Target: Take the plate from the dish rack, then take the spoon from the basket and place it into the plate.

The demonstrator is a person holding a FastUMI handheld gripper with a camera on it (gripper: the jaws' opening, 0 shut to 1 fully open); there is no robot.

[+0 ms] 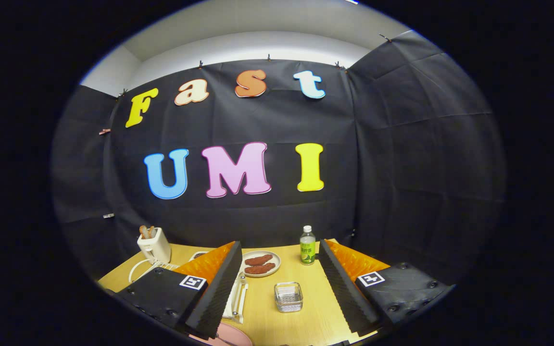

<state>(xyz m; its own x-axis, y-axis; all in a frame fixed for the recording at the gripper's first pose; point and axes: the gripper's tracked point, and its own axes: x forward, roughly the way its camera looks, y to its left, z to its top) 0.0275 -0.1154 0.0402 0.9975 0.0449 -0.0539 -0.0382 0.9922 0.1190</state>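
Pale wooden table [306, 283] fills the ground ahead.

White wire dish rack [236, 300] sits on the left, mostly hidden behind the left finger. I make out no plate standing in the part that shows.

Gripper [279, 245] hangs above the near table. Its fingers are spread wide, with nothing between them and nothing touched.

Cream toaster [154, 247] with bread slices sits far left, beyond the rack.

Round pink plate [231, 336] lies flat on the table close under the left finger's base, just beside the rack, and only part of it is visible. A thin dark line crosses it, too small to call.

Round beige plate [277, 262] carries two reddish-brown food pieces. It sits beyond the fingers, near the green-labelled clear plastic bottle [307, 246].

Small square clear mesh basket [288, 297] stands between the fingers, well apart from both. It looks empty from here, though the mesh blurs. I cannot place the spoon anywhere with confidence.

Judgement: with the pink plate flat on the table, the plate part reads as settled. The spoon part is open. The scene fits the spoon awaiting pickup, hidden by the mesh. It also fits the spoon lying on the pink plate. Any next move calls for a closer look into both.
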